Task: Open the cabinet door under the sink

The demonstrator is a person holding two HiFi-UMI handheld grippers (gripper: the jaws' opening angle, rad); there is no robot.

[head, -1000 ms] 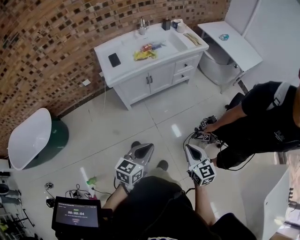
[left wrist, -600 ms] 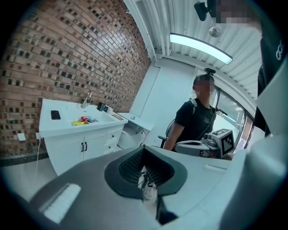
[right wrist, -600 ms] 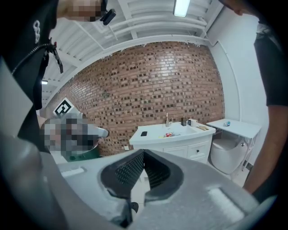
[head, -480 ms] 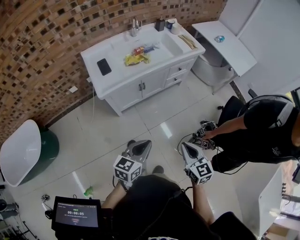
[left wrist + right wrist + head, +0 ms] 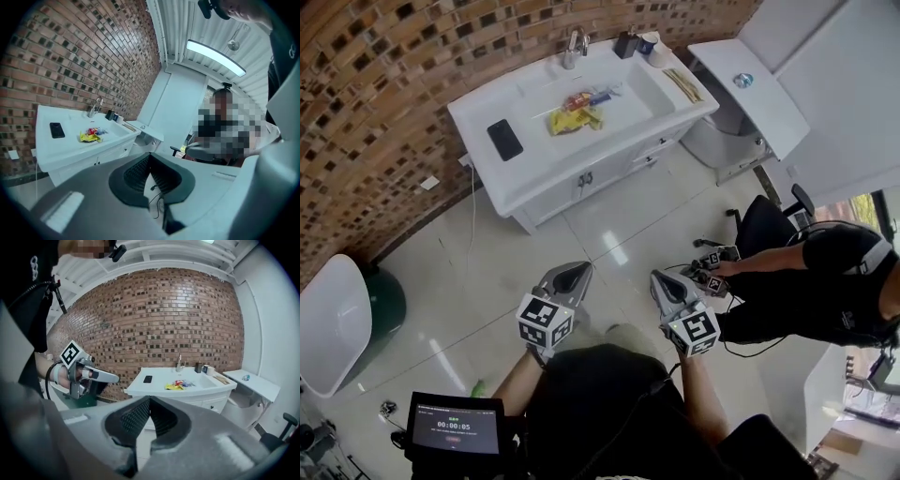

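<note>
Item: cabinet door [image 5: 567, 186] under the sink [image 5: 600, 94], white, one of a pair. It is sitting shut in the front of the vanity against the brick wall [image 5: 384, 103], with two small dark handles [image 5: 584, 176] standing side by side at the middle seam. Left gripper [image 5: 567, 277]: jaws are resting together with nothing between them, as its own view [image 5: 150, 161] confirms. Right gripper [image 5: 664, 284]: pads are likewise pressing on each other, empty [image 5: 150, 406]. Both are hovering over bare floor tiles [image 5: 487, 272], well apart from the vanity. The door is lying straight ahead of them and lower than the countertop, and its long axis and its handles seem to be running upright. The left gripper is lining up more directly with the seam, while the right is sitting off towards the drawer side, so the left looks the handier of the two (a judgement only). Also on the countertop: a dark phone [image 5: 504, 139], a yellow packet [image 5: 574, 119] in the basin, and a tap [image 5: 575, 42]. A seated person [image 5: 825, 291] is waiting at the right.
</note>
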